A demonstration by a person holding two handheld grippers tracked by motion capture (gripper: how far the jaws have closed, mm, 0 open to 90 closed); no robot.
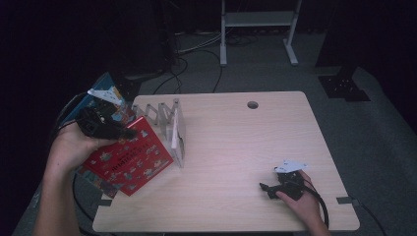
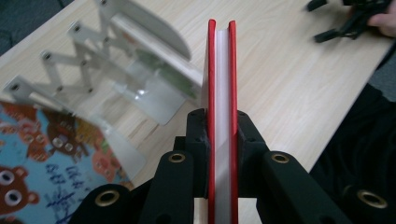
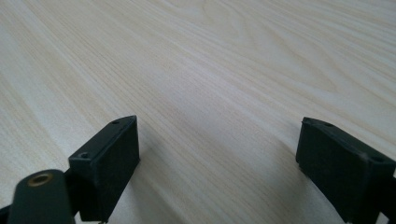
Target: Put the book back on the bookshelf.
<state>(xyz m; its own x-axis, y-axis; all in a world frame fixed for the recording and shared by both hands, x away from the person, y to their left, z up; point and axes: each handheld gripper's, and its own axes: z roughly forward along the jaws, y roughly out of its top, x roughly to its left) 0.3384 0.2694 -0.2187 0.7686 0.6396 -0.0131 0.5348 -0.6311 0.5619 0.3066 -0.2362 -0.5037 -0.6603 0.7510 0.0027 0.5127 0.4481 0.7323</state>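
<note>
a pale wooden bench carries a white expanding book rack standing near its left edge.

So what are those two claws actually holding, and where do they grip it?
The left claw pinches a red book across its covers, at an edge where the white pages show. The right claw is open over the table, holding nothing.

hidden: blue book under left gripper | title unreadable

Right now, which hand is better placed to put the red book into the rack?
Left: its tongs already clamp the red book beside the rack; the right tongs rest open, far off.
</note>
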